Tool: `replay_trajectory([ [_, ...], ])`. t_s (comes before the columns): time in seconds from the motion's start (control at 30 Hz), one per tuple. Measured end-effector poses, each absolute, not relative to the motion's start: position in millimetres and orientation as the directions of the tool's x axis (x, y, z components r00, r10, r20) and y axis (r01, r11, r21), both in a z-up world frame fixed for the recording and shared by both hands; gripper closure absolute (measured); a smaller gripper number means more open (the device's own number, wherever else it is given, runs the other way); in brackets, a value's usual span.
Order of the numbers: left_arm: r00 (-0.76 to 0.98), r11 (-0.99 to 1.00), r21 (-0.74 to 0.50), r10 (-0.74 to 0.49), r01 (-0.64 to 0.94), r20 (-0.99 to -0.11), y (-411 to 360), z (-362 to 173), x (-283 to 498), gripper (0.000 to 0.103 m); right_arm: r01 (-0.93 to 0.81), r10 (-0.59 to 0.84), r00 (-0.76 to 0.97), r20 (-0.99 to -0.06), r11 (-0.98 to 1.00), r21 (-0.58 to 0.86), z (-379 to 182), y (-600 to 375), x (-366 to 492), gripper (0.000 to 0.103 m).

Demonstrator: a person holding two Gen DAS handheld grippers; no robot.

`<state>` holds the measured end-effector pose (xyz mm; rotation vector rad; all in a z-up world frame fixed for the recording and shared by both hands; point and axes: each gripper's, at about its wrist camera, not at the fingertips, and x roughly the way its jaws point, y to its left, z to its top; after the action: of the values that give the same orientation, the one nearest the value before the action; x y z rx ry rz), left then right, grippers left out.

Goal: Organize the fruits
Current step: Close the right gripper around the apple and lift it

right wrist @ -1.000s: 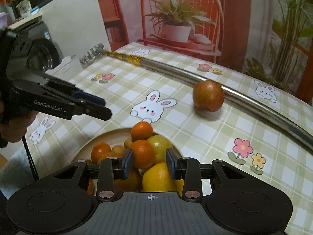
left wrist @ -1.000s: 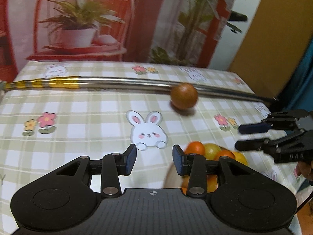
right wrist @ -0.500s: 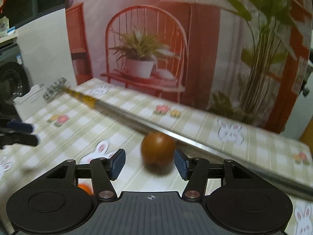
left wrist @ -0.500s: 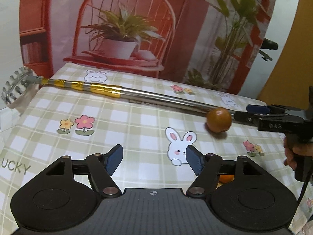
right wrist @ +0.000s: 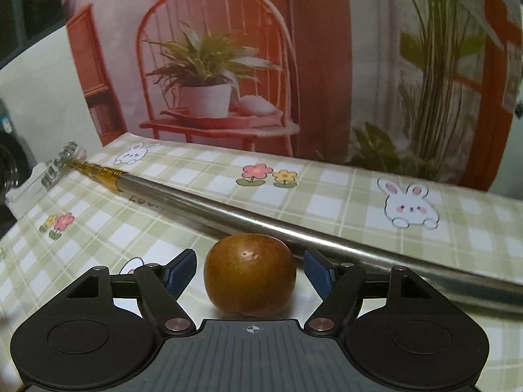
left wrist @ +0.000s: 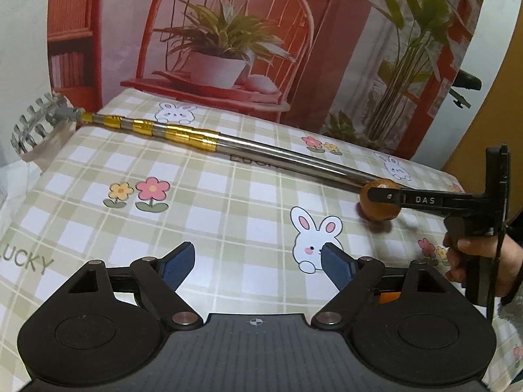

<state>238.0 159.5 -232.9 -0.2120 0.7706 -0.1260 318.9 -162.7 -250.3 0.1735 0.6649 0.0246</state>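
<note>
A round brown fruit (right wrist: 250, 277) lies on the checked tablecloth, right against a long metal pole (right wrist: 261, 222). My right gripper (right wrist: 250, 269) has the fruit between its blue pads (right wrist: 181, 269); its jaws are opening and a gap shows on each side of the fruit. The left wrist view shows the same fruit (left wrist: 379, 205) at the right, with the right gripper (left wrist: 372, 196) reaching across it from a person's hand (left wrist: 474, 251). My left gripper (left wrist: 258, 261) hovers over bare cloth, jaws opening, nothing between them. A sliver of orange fruit (left wrist: 387, 296) peeks out behind its right finger.
The telescopic pole (left wrist: 261, 153) has gold bands and a rake head (left wrist: 36, 124), and runs slantwise across the table's far half. A printed backdrop of a chair and plants stands behind the table. The cloth carries rabbit and flower prints.
The right gripper has left the fruit bowl, travelled to the brown fruit and widened around it. The left gripper has widened and swung away, so the bowl has dropped out of its view.
</note>
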Motion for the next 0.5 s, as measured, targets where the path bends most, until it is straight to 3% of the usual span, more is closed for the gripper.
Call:
replay_trajectory([
  [0.5, 0.724, 0.978, -0.193, -0.186, 0.074, -0.665, 144, -231, 234, 0.017, 0.047, 0.129, 0.755, -0.643, 0.967, 0.249, -265, -171, 327, 0.04],
])
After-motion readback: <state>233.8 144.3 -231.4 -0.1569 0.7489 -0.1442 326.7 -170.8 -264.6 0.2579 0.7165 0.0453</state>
